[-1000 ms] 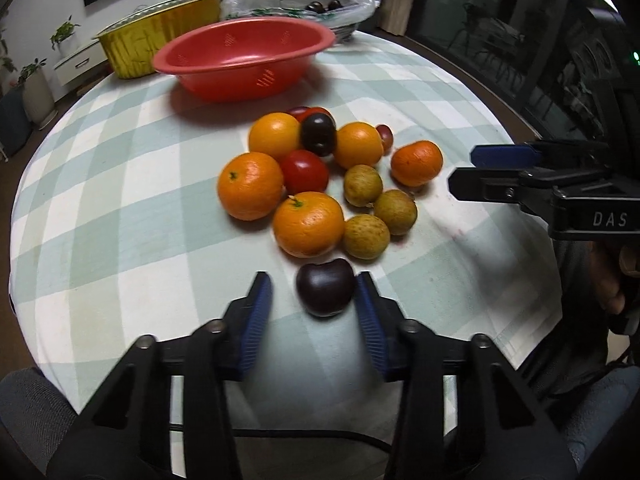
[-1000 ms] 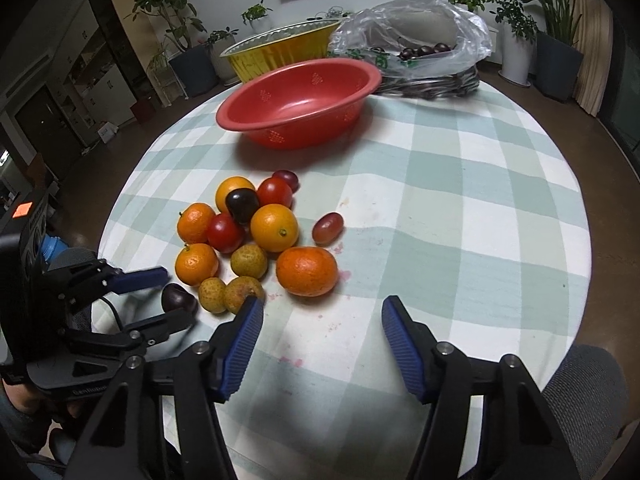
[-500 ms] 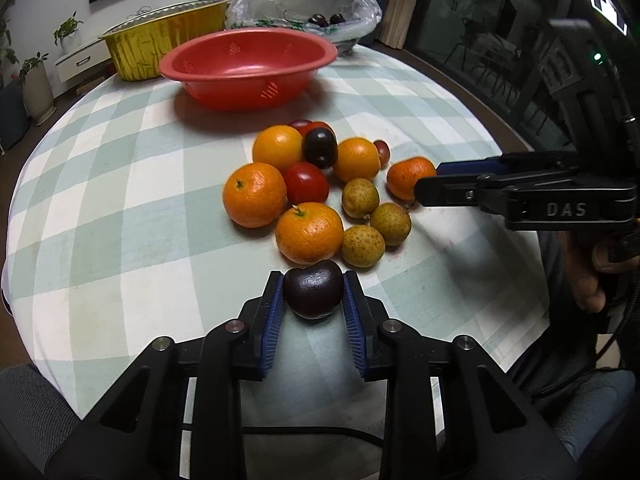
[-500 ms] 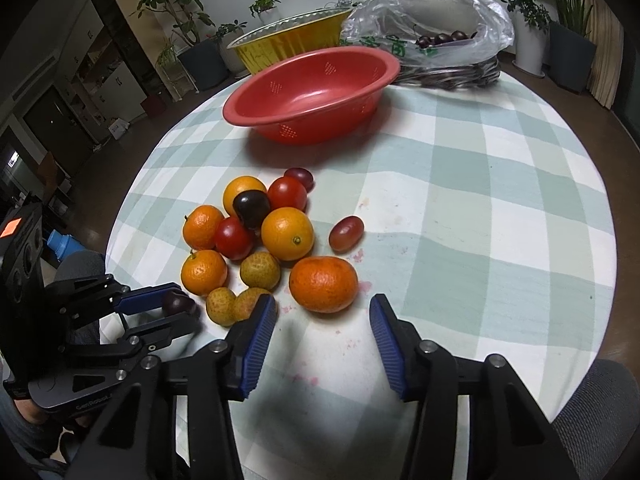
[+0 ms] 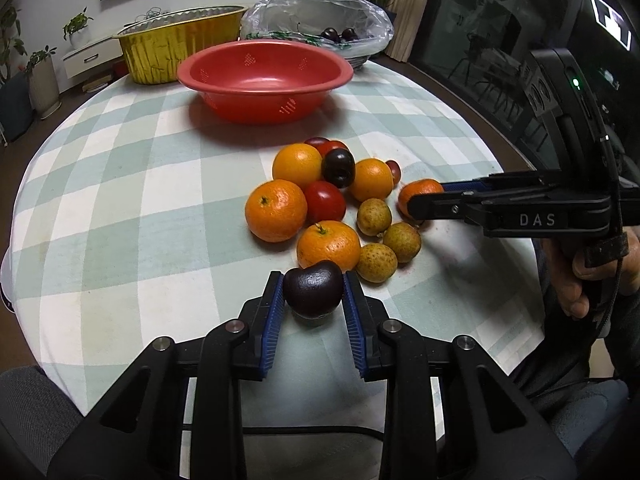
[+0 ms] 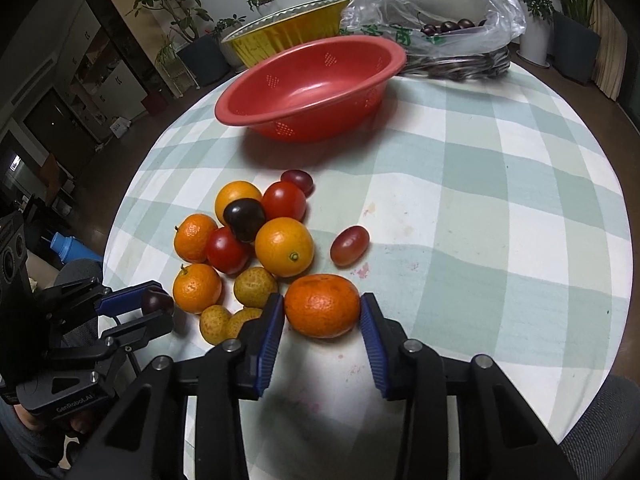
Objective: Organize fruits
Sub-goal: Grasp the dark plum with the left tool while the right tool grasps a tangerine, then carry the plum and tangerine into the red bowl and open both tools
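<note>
Green-and-white checked cloth covers the round table point(image 5: 120, 184), with potted plants and a dim room behind it. At its near edge the dark cherry point(image 5: 313, 289) now sits clamped between the blue pads of the left gripper point(image 5: 313, 296); a second ago those pads stood wide on either side of it, so the grasp has just been made. It appears raised slightly off the cloth, just in front of the pile, though I cannot tell this for sure. Meanwhile the right gripper point(image 6: 322, 312) has moved in from open cloth to bracket the tangerine point(image 6: 322, 305) at the pile's near side: its pads sit just beside the skin on both sides, seemingly not yet squeezing. The other oranges, tomatoes, small brown-green fruits and a second dark cherry point(image 5: 338, 167) lie untouched. Beyond them the red basket point(image 5: 264, 80) stands empty, a gold foil tray point(image 5: 180, 54) and a plastic bag point(image 5: 320, 20) behind it. Sorting looks barely started, with two fruits about to leave together.
</note>
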The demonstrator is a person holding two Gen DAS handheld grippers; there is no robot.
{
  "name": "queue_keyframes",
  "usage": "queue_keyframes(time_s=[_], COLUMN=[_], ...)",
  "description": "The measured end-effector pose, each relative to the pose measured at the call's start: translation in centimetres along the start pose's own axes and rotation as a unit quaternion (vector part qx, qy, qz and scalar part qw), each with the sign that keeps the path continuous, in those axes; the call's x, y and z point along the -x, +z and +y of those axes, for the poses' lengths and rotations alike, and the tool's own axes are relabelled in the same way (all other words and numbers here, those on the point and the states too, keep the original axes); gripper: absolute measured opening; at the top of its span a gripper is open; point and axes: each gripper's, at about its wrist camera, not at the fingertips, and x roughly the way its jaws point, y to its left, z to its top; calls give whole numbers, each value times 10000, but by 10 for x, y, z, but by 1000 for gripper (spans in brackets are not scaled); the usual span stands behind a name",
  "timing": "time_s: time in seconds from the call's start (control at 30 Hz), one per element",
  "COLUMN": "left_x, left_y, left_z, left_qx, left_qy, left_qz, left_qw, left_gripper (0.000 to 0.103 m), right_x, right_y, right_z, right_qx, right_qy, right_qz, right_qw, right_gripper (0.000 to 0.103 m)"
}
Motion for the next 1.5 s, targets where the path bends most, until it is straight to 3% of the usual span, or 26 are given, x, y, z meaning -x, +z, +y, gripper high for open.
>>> queue_keyframes(time_s=[0.3, 0.57, 0.8, 0.93, 1.13, 1.5], left_x=[18, 24, -7, -39, -91, -128], left_y=[33, 107, 177, 200, 210, 215], left_z=[33, 56, 70, 74, 78, 74], left_qx=[293, 96, -128, -275, -428, -697], left_qy=[-13, 116, 249, 289, 373, 446], left_qz=[-343, -714, -651, -396, 30, 312], left_qw=[9990, 9973, 9975, 9984, 9984, 9961], left_gripper=[27, 27, 27, 27, 27, 28], right_x=[22, 52, 55, 34, -15, -70], right_y=[11, 55, 114, 140, 166, 182], right_z=[-20, -47, -28, -13, -3, 0], right_qx=[-349, -759, -338, -10, 293, 734], right_qy=[90, 53, 121, 116, -172, -637], right_qz=[-319, -851, -1137, -999, -580, -114], right_qw=[9988, 9935, 9929, 9949, 9977, 9952], right_gripper=[40, 40, 40, 40, 40, 41])
